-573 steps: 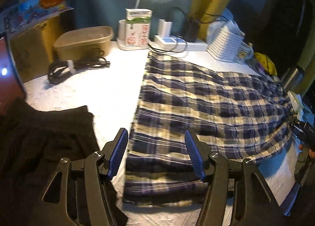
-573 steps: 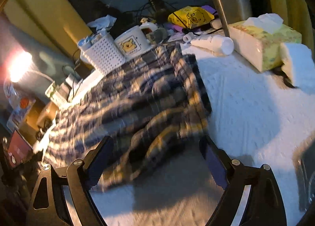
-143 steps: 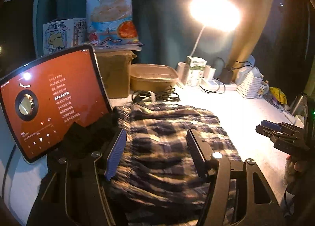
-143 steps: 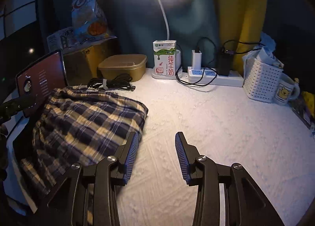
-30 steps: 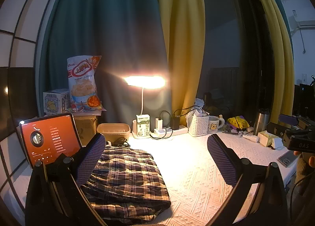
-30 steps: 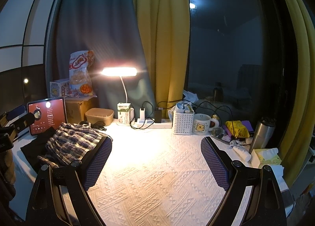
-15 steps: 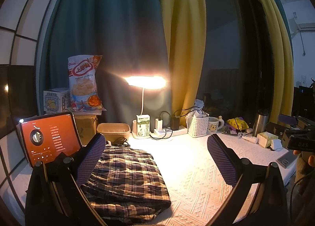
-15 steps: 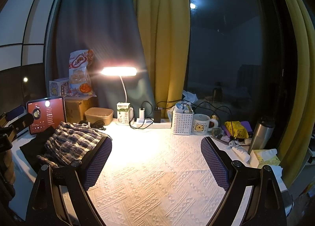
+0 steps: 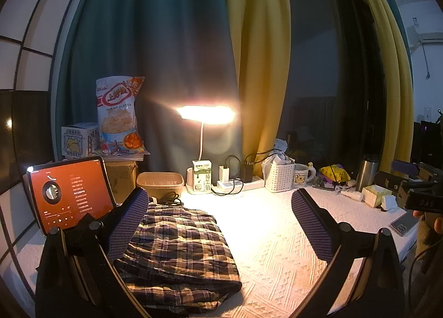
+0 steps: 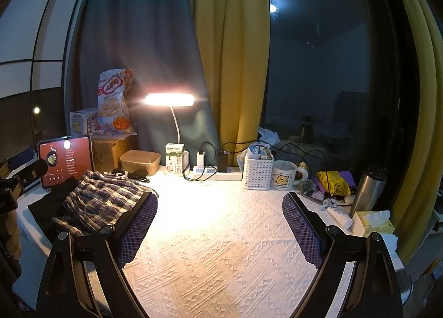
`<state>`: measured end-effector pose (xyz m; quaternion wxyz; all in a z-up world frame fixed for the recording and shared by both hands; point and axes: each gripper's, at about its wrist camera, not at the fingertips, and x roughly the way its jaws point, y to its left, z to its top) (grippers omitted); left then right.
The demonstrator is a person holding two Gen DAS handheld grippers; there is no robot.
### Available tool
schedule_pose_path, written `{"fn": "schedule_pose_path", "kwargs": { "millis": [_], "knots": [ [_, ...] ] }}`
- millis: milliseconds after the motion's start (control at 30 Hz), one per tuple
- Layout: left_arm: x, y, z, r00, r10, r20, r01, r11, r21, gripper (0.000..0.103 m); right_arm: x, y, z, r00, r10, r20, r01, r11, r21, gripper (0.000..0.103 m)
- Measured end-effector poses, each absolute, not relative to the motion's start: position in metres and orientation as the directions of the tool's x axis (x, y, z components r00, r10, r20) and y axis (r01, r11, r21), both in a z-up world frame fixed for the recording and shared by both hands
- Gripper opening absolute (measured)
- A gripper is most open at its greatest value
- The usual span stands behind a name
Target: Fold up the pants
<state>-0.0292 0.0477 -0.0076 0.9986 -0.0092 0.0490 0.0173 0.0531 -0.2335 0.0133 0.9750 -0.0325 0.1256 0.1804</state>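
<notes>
Now that the plaid pants [image 9: 177, 251] lie folded on the surface [image 10: 221, 248], both grippers [image 9: 218, 223] [image 10: 220, 228] have pulled back, jaws wide open and empty; folding looks finished.

Plaid pants [image 9: 177, 248] in navy, cream and yellow checks, folded into a thick rumpled rectangular bundle, lying flat at the left end of the white textured surface [image 9: 277, 257], partly overlapping a black garment [image 10: 52, 204]
</notes>
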Motion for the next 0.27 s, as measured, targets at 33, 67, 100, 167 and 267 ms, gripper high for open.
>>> {"fn": "schedule_pose_path", "kwargs": {
  "millis": [33, 67, 100, 167, 267],
  "knots": [
    [-0.0287, 0.0479, -0.0078, 0.995, 0.033, -0.099, -0.035, 0.999, -0.016, 0.102, 0.0531, -0.2336, 0.0132, 0.903, 0.344, -0.257, -0.360, 0.933, -0.018, 0.093],
    [-0.0283, 0.0478, -0.0081, 0.994, 0.032, -0.100, -0.034, 0.999, -0.016, 0.102, 0.0528, -0.2340, 0.0134, 0.903, 0.344, -0.257, -0.361, 0.932, -0.019, 0.093],
    [-0.0281, 0.0481, -0.0082, 0.994, 0.032, -0.101, -0.033, 0.999, -0.015, 0.102, 0.0529, -0.2338, 0.0134, 0.903, 0.344, -0.257, -0.361, 0.932, -0.019, 0.093],
    [-0.0275, 0.0485, -0.0086, 0.994, 0.030, -0.102, -0.031, 0.999, -0.012, 0.102, 0.0532, -0.2339, 0.0133, 0.902, 0.345, -0.259, -0.362, 0.932, -0.020, 0.093],
    [-0.0281, 0.0480, -0.0095, 0.996, 0.029, -0.087, -0.029, 1.000, 0.000, 0.102, 0.0543, -0.2344, 0.0130, 0.902, 0.345, -0.261, -0.363, 0.932, -0.021, 0.093]
  ]
}}
